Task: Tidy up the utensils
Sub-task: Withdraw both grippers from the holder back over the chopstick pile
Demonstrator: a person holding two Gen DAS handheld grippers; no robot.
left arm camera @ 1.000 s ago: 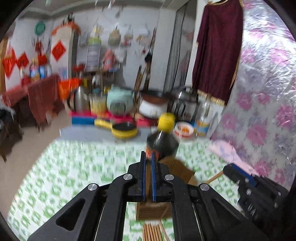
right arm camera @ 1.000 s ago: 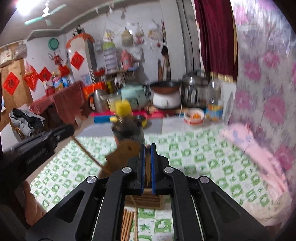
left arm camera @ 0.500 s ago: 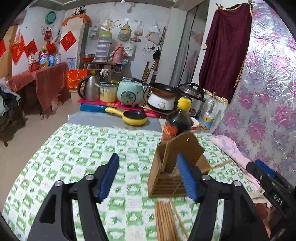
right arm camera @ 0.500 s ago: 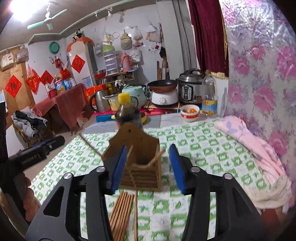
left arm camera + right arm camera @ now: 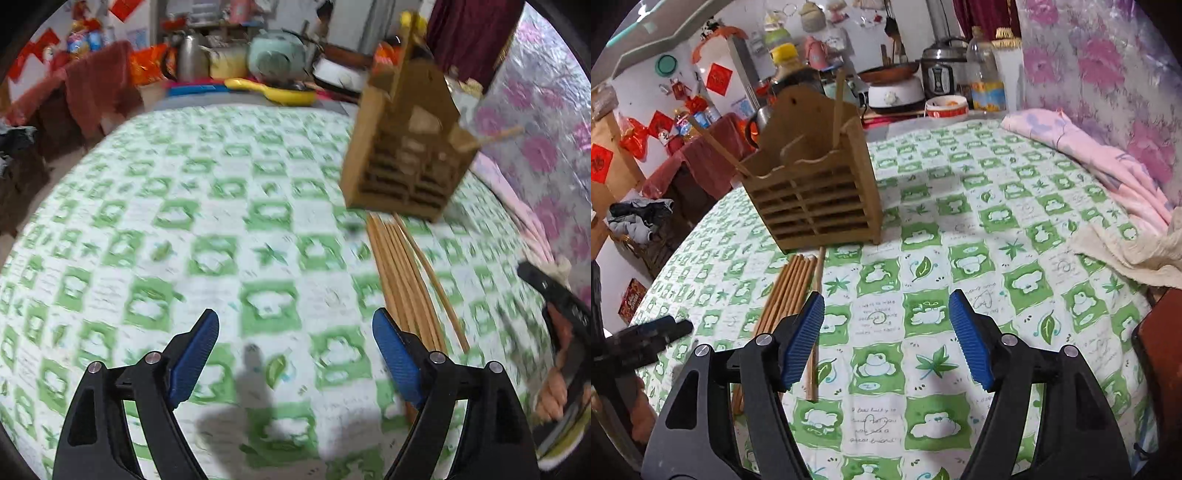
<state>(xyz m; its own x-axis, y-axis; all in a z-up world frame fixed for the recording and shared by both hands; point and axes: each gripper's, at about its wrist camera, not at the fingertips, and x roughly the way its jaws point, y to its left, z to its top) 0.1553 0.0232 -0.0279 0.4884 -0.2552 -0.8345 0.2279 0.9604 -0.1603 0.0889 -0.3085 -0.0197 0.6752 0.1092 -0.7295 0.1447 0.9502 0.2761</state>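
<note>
A tabletop (image 5: 997, 206) covered by a green-and-white patterned cloth is seen in both wrist views. A pink blanket (image 5: 1082, 147) and a cream towel (image 5: 1137, 251) are laid along its right edge. Toward the far side a wooden slatted utensil holder (image 5: 816, 188) is stood upright, with one chopstick leaning out of its left compartment and another stuck up from its right one; a dark sauce bottle (image 5: 790, 70) with a yellow cap is seen just behind it. A bundle of wooden chopsticks (image 5: 790, 291) is laid flat on the cloth just in front of the holder, one stick set slightly apart on the right. The left gripper (image 5: 295, 354) is held above the cloth with its blue-padded fingers spread wide and nothing between them, the bundle lying beside its right finger. The right gripper (image 5: 886, 336) is likewise spread wide and unladen, the bundle passing under its left finger.
</note>
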